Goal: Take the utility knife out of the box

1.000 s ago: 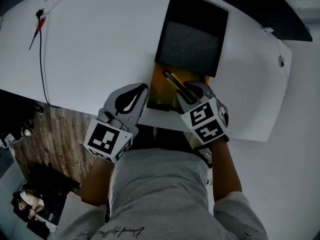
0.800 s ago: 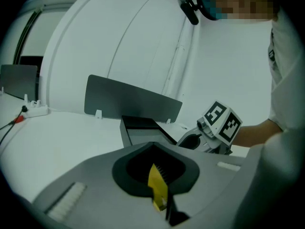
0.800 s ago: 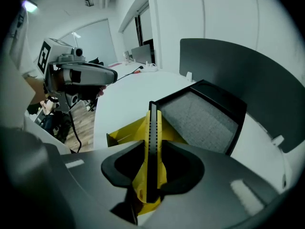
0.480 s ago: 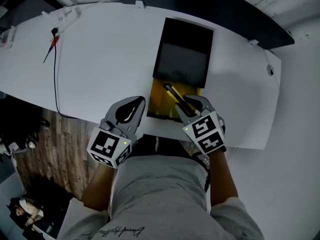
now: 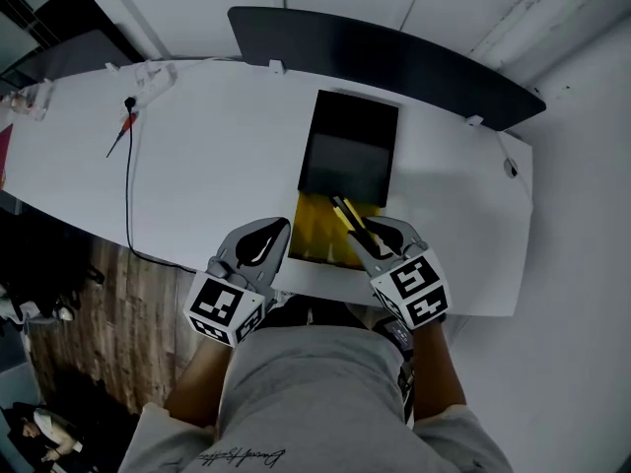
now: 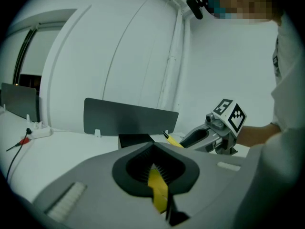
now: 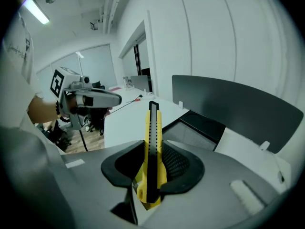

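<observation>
The right claw [image 5: 369, 231] is clamped on the utility knife [image 5: 346, 214], a slim yellow plastic handle with a black strip down its middle. Ribbed black pads grip it near the butt. The knife slants over the open end of the box [image 5: 350, 151], a flat matte-black rectangular sleeve with a yellow tray [image 5: 314, 230] slid out toward the person. The left claw [image 5: 282, 227], smooth grey and rounded, sits just beside the tray's left edge, jaws nearly together. The box lies on a plain white desk [image 5: 217, 166].

White table [image 5: 222, 156], black box [image 5: 349, 154], cable [image 5: 127, 180]
</observation>
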Demonstrator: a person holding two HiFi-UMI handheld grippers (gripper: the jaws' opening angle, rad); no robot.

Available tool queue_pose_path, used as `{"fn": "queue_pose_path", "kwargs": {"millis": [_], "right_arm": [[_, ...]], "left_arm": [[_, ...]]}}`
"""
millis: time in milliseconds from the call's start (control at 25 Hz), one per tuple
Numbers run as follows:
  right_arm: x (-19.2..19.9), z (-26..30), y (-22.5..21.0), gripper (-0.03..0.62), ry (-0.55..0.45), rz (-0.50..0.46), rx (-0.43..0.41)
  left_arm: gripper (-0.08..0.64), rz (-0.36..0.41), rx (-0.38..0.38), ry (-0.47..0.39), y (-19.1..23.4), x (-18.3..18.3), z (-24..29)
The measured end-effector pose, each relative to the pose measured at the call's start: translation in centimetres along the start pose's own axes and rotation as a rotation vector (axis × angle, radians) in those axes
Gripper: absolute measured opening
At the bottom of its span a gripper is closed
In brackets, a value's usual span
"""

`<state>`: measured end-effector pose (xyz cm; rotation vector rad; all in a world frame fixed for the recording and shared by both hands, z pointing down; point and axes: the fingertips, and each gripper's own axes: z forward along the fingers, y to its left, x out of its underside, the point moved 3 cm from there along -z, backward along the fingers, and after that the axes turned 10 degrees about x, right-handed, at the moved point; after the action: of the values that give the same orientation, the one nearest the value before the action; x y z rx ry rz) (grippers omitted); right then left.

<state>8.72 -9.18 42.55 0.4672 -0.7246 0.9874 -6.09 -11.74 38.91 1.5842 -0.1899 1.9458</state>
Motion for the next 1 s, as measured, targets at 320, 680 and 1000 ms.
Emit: {"fn": "queue_pose_path", "kwargs": {"millis": [320,680,1000], "right_arm": [[-0.9,-2.8,0.5,0.131,-0.072,0.050,-0.018],[-1.4,-4.4,1.5,0.132,-0.123,0.070,-0.039],[-1.3,-4.6,0.6,0.131,-0.140,0.108,-0.045]], "left_arm": [[0.002,0.015,0.014,-0.005,-1.9,-1.0,-0.3],[0.002,0.030,0.030,0.002,-3.7,-1.2,0.2],[0.002,0.039,0.024,-0.002,-3.5,-1.3,0.3]]}}
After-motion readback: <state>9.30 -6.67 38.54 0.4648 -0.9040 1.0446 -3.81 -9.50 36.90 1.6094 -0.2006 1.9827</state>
